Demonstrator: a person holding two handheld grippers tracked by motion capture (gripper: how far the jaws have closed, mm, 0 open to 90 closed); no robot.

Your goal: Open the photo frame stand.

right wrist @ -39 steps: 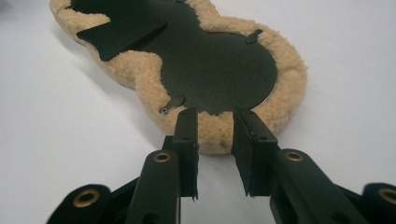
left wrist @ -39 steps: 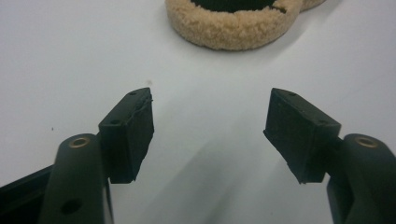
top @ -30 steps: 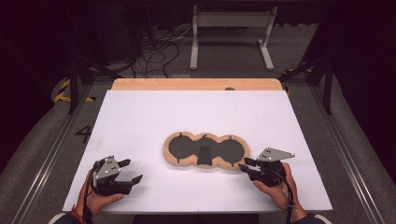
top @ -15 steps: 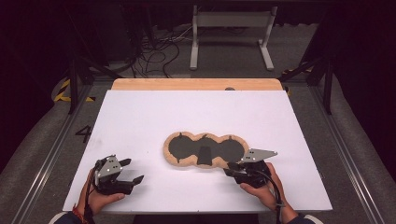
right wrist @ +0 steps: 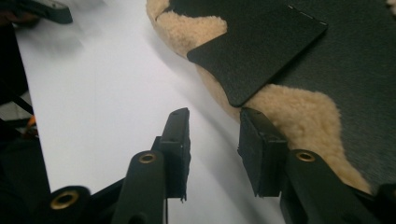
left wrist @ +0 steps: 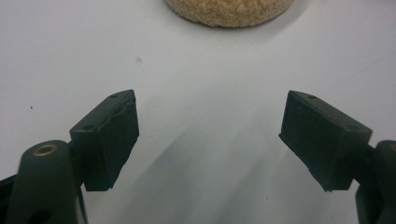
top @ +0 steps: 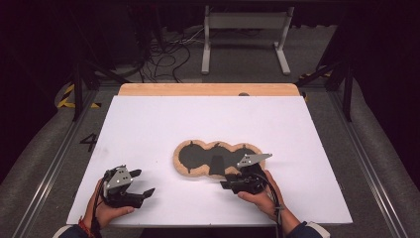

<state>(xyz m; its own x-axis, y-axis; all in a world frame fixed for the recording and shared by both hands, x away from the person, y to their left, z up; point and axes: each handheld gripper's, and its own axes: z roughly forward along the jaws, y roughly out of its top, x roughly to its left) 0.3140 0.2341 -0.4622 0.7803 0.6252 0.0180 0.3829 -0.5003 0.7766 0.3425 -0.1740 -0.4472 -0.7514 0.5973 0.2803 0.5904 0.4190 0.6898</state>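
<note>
A black pad [top: 197, 155] with a tan fleece rim lies flat on the white table [top: 148, 124], and a black flap [top: 217, 166] crosses its front edge. My right gripper [top: 226, 181] sits just in front of that flap. In the right gripper view its jaws [right wrist: 215, 135] stand apart over bare table, the flap [right wrist: 257, 51] just beyond their tips and the fleece [right wrist: 303, 112] beside one jaw. These jaws have just been opening, with nothing between them. My left gripper [top: 142, 182] rests at the front left, open and widening, empty [left wrist: 210, 135], the fleece rim [left wrist: 229, 11] ahead.
A wooden strip [top: 208, 89] runs along the table's far edge. Beyond it on the floor are a metal stand [top: 242, 29] and loose cables [top: 163, 54]. Metal rails [top: 49, 168] flank the table on both sides.
My right gripper has slid left along the front of the pad and now sits at the black flap. The left gripper has stayed where it was.
</note>
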